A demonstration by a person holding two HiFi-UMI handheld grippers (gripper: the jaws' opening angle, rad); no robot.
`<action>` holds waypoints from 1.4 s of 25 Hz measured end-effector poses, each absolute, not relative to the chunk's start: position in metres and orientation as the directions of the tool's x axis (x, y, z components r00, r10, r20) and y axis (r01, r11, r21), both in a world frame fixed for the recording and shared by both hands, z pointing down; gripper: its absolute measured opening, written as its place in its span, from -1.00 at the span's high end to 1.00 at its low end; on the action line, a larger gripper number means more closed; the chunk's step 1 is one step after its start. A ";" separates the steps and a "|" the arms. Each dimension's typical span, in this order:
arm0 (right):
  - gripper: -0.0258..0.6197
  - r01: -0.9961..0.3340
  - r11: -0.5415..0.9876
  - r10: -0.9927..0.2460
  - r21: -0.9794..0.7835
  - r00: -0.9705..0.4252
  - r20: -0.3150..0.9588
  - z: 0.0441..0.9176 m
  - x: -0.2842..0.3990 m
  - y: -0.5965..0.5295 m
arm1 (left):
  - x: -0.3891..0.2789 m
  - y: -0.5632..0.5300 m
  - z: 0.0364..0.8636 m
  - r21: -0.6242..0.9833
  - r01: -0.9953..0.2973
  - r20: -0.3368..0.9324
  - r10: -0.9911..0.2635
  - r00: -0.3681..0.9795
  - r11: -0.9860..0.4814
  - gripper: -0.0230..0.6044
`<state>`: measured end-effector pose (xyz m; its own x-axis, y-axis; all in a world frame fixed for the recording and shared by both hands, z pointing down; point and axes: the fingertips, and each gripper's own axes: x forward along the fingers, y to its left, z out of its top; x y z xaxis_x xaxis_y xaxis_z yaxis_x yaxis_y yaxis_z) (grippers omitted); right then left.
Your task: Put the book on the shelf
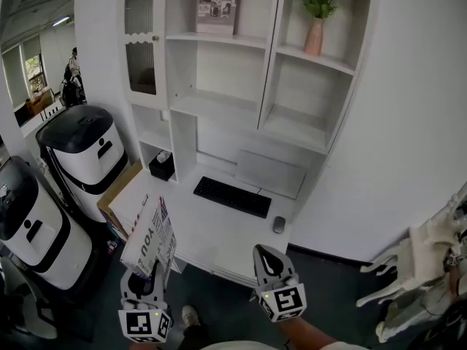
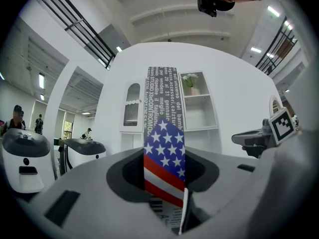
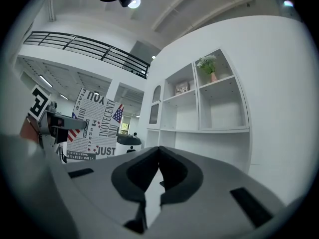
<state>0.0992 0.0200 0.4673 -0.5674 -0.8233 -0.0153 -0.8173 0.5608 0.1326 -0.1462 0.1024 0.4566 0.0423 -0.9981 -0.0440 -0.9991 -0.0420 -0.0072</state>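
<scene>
My left gripper (image 1: pixel 149 277) is shut on the lower edge of a book (image 1: pixel 150 236), which it holds upright at the lower left of the head view. The cover is white with black lettering and a stars-and-stripes patch. In the left gripper view the book (image 2: pixel 164 143) stands between the jaws and hides part of the white shelf unit (image 2: pixel 202 128) ahead. My right gripper (image 1: pixel 268 259) hangs beside it with its tips together and nothing in them. In the right gripper view (image 3: pixel 159 156) the book (image 3: pixel 94 126) shows at left and the shelf unit (image 3: pixel 199 129) ahead. The shelf unit (image 1: pixel 219 106) has several open compartments.
On the desk below the shelves lie a black keyboard (image 1: pixel 232 196) and a mouse (image 1: pixel 279 224). A vase of flowers (image 1: pixel 315 28) and a framed picture (image 1: pixel 217 4) occupy upper compartments. Two white-and-black machines (image 1: pixel 80 152) stand at left, a white chair (image 1: pixel 423 261) at right.
</scene>
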 end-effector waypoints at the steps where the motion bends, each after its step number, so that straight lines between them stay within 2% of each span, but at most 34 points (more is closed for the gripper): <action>1: 0.91 -0.820 0.556 -0.826 0.135 -0.563 -0.013 0.467 0.095 0.012 | -0.150 0.093 0.457 -0.007 -0.999 -0.045 -0.998 0.049 -0.049 0.45; 21: 0.91 -0.883 0.448 -0.891 0.138 -0.454 -0.008 0.453 -0.012 -0.133 | -0.246 -0.076 0.451 0.026 -0.977 -0.031 -0.977 0.211 -0.211 0.45; 35: 0.91 -0.886 0.440 -0.896 0.146 -0.444 0.006 0.452 -0.033 -0.174 | -0.259 -0.134 0.447 0.018 -0.968 -0.036 -0.967 0.251 -0.252 0.45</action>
